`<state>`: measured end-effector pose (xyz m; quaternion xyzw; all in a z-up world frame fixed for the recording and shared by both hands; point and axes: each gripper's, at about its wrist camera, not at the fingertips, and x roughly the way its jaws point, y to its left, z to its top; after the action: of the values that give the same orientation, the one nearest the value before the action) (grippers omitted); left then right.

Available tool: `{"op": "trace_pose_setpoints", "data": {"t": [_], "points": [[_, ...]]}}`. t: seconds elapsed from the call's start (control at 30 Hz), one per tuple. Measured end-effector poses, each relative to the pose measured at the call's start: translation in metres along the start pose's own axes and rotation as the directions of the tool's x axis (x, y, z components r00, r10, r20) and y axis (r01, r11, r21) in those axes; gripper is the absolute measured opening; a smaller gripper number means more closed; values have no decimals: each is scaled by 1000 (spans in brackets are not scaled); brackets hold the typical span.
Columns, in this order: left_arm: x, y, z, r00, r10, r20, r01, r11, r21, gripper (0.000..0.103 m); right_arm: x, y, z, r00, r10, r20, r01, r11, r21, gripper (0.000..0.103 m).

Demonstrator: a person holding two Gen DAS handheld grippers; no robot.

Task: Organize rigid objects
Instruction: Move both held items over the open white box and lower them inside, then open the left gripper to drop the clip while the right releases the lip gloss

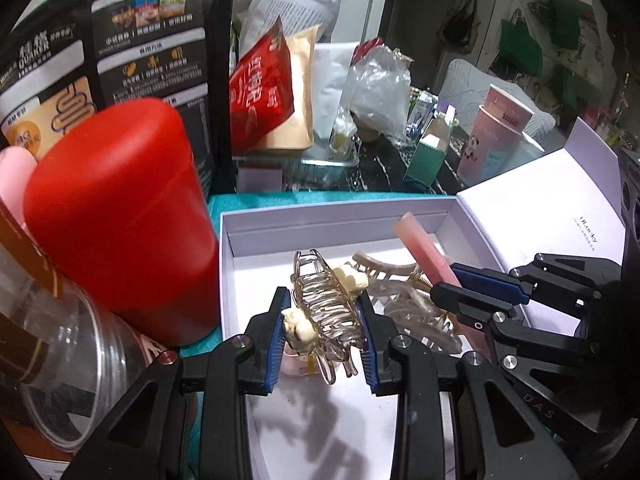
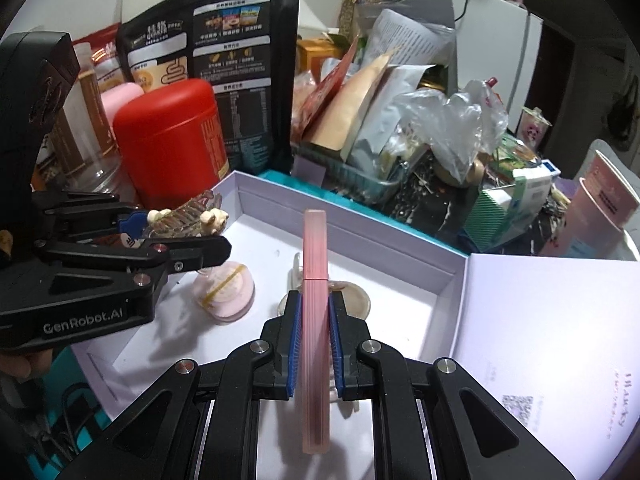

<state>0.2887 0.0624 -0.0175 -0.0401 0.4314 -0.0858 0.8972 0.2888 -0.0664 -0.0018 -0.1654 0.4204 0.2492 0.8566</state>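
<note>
My left gripper (image 1: 322, 312) is shut on a clear hair claw clip (image 1: 324, 300) with cream bear charms and holds it over the open white box (image 1: 320, 220). It also shows in the right wrist view (image 2: 184, 216). My right gripper (image 2: 314, 312) is shut on a long pink ribbed stick (image 2: 315, 300), held above the box floor; it shows in the left wrist view (image 1: 424, 248) too. A beige claw clip (image 1: 404, 304) lies in the box under the stick. A round pink compact (image 2: 226, 292) with a yellow band lies in the box.
A red canister (image 1: 120, 216) stands left of the box, with a clear jar (image 1: 72, 372) in front of it and a black Quaker bag (image 2: 224, 80) behind. The box lid (image 2: 552, 340) lies open to the right. A cluttered basket (image 2: 360, 184) and cartons stand behind.
</note>
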Motion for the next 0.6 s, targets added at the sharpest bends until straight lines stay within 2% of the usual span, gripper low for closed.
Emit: {"op": "trace_pose_setpoints", "data": {"t": [0.47, 0.6], "points": [[25, 5, -6, 996, -6, -94, 3, 999, -37, 32, 0, -1, 1, 1000, -23, -15, 23, 1000, 9, 14], [29, 4, -9, 993, 27, -113, -31, 999, -37, 32, -2, -2, 1, 999, -31, -12, 31, 999, 10, 23]]}}
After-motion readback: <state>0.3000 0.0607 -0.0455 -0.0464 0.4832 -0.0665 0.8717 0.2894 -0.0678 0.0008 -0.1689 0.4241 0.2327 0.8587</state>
